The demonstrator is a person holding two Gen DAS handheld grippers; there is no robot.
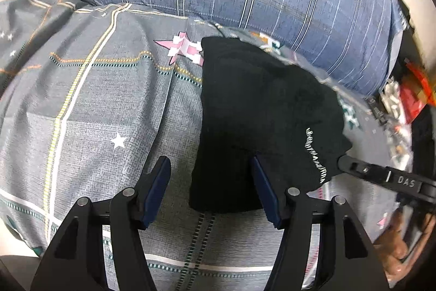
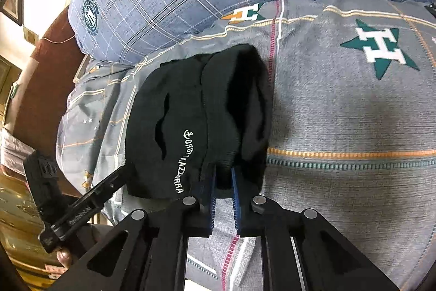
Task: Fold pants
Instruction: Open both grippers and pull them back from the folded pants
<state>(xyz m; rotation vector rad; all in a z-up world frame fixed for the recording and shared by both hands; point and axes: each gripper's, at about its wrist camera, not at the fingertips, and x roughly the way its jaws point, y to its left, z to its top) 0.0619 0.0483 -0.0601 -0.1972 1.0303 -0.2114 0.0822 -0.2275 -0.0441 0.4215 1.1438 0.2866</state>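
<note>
My right claw [image 2: 223,176] pinches the near edge of the black pants [image 2: 201,122], folded small at frame centre on the grey bedsheet [image 2: 340,122]; my left claw [image 1: 211,168] gapes wide, holding nothing; I should press the bundle flat before letting go; white lettering reads roughly "GROTTAZZIRRA".

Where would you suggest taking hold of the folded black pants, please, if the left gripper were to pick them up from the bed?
Grip the near short edge of the black pants, the stacked end facing the left gripper. Come in low from the near side, with the open jaws straddling that edge; one finger already overlaps it. The layers bunch thickest there, and the right gripper already pinches the same end further along.
</note>
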